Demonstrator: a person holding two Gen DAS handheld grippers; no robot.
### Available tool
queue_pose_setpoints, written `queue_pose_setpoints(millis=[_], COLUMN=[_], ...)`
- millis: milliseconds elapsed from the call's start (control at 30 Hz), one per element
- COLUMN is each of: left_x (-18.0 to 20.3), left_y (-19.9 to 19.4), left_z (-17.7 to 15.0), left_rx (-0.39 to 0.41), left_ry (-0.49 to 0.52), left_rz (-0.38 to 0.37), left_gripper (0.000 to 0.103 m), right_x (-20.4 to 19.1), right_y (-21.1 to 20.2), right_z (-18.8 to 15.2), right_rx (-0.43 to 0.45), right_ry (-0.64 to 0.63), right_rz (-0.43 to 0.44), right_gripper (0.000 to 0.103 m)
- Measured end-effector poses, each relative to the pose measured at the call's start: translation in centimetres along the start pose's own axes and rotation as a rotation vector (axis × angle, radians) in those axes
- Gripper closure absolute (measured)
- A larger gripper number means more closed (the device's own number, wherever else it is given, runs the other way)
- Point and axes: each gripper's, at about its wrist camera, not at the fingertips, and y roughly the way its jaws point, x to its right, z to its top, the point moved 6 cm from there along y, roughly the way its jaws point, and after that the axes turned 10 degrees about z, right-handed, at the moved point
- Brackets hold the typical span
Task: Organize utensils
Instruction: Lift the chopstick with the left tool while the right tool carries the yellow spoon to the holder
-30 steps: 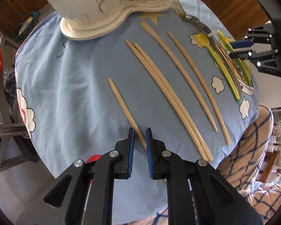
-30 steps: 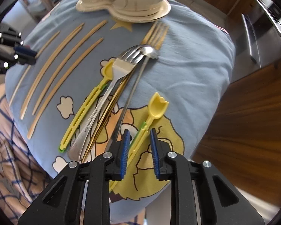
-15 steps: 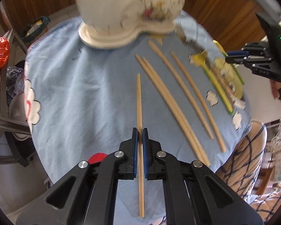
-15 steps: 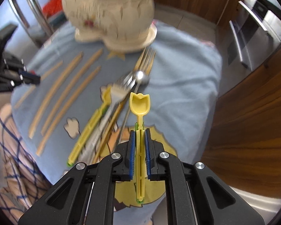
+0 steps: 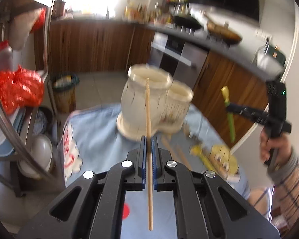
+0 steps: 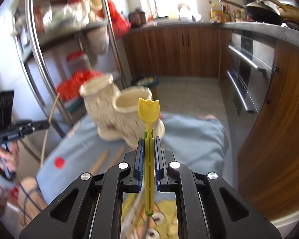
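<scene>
In the left wrist view, the left gripper (image 5: 149,139) is clenched on a single wooden chopstick (image 5: 148,107), raised off the blue cloth (image 5: 93,131) and pointing toward the cream two-cup ceramic holder (image 5: 149,107). The stick looks light, stiff and slim, probably prone to pivoting; the grip sits near mid-length, a sensible spot. In the right wrist view, the right gripper (image 6: 149,143) grasps a yellow plastic utensil (image 6: 149,111) with a tulip-shaped head and green trim by its shaft, held upright in front of the holder. It seems light, slightly bendy and smooth, so mid-shaft suits it.
</scene>
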Motion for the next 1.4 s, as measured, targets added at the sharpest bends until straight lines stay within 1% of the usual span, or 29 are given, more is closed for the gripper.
queue_pose_setpoints(millis=[100,300,433,500,667,833,933,1000,1067,1133,1200,1400], left_x=[0.9,1.7,1.8,1.9,2.7,3.1,3.3,3.2,3.0,2.8,2.7,2.6], left_y=[-0.4,-0.8,-1.0,-1.3,-2.0,-1.0,1.5,3.2,5.0,6.5,7.3,8.2], left_z=[1.1,3.4,6.0,7.6,11.5,13.9,14.4,13.9,13.1,12.4,11.6,9.6], left_rx=[0.098,0.262,0.369,0.432,0.590,0.676,0.676,0.648,0.603,0.553,0.519,0.404], left_ry=[-0.006,-0.025,-0.069,-0.083,-0.094,-0.114,-0.109,-0.102,-0.102,-0.103,-0.099,-0.073], left_rz=[0.013,0.029,0.027,0.031,0.041,0.053,0.072,0.091,0.093,0.093,0.097,0.119], left_gripper=[0.099,0.099,0.099,0.099,0.099,0.099,0.099,0.099,0.099,0.099,0.099,0.099], right_x=[-0.6,-1.0,-1.1,-1.1,-0.6,-0.8,-1.2,-1.6,-1.7,-1.7,-1.6,-1.4], right_y=[0.4,1.5,1.8,2.1,3.3,3.8,4.3,5.0,5.9,7.0,7.9,9.2], right_z=[0.6,2.0,3.7,4.4,6.4,8.2,9.2,9.6,9.6,9.1,8.3,5.6], right_rx=[0.052,0.177,0.275,0.309,0.347,0.382,0.393,0.398,0.388,0.365,0.333,0.239], right_ry=[0.004,0.045,0.050,0.045,0.039,0.020,-0.017,-0.052,-0.071,-0.081,-0.095,-0.103], right_rz=[0.021,0.079,0.117,0.127,0.137,0.141,0.117,0.086,0.067,0.051,0.026,-0.001], right_gripper=[0.092,0.092,0.092,0.092,0.092,0.092,0.092,0.092,0.092,0.092,0.092,0.092])
